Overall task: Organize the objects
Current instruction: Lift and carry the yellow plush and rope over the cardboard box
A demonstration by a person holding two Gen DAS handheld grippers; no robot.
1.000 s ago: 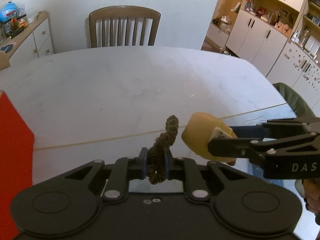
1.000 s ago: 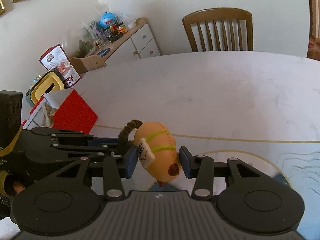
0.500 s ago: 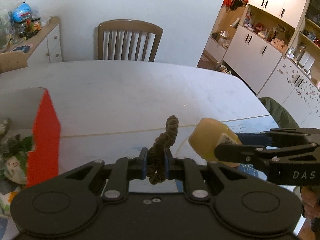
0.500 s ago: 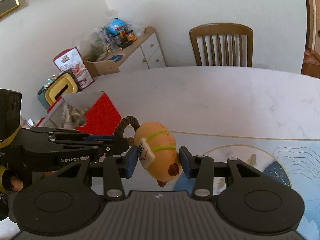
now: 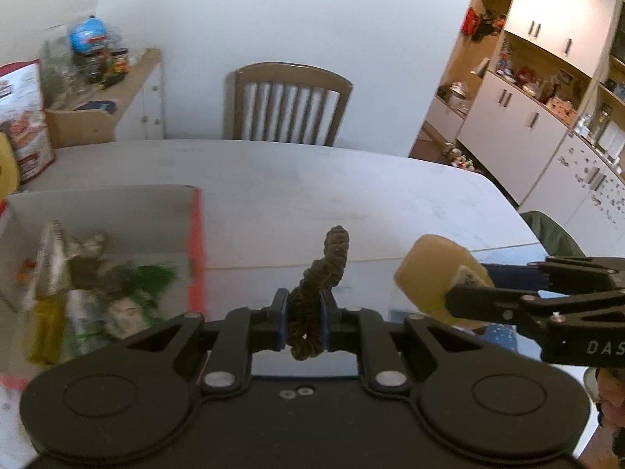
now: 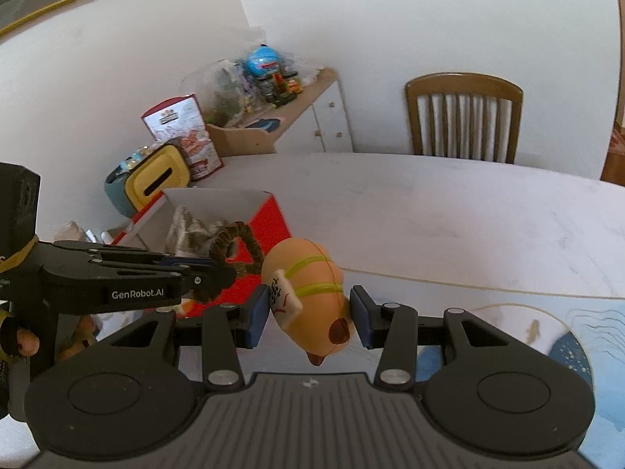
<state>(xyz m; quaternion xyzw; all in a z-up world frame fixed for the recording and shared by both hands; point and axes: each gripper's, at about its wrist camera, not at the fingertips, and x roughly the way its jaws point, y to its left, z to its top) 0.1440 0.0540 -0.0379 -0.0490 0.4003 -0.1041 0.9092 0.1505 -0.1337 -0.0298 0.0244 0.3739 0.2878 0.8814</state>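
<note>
So at this point both loads were already picked up and nothing had been dropped off yet. The left gripper (image 5: 304, 322) was pinched tight on a dark scrunchie (image 5: 318, 291), which was squeezed between the blue pads with its loose end poking up above them. The right gripper (image 6: 308, 314) was clamped on an orange squishy toy (image 6: 308, 301), the pads pressed into both its sides, so the jaws were held fairly wide by the toy's bulk. A little tile-like tag and yellow-green bands could be seen on the toy, nose pointed down toward the camera.

Everything else is best placed relative to the red box (image 5: 197, 258). The scrunchie was held just right of the box's near corner and above the table, not over the opening yet. The toy was carried further right of the box, just beside the scrunchie in the right wrist view. Inside the box a jumble of stuff (image 5: 101, 293) was already sitting, too blurred to be named properly, so some sorting looked done. Beyond the box, only bare white table (image 5: 351, 195) could be made out, with a chair (image 5: 287, 105) at its far edge.

What was left, as judged from this: both items still had to be brought over the box and let go. Anything else waiting couldn't be seen.
</note>
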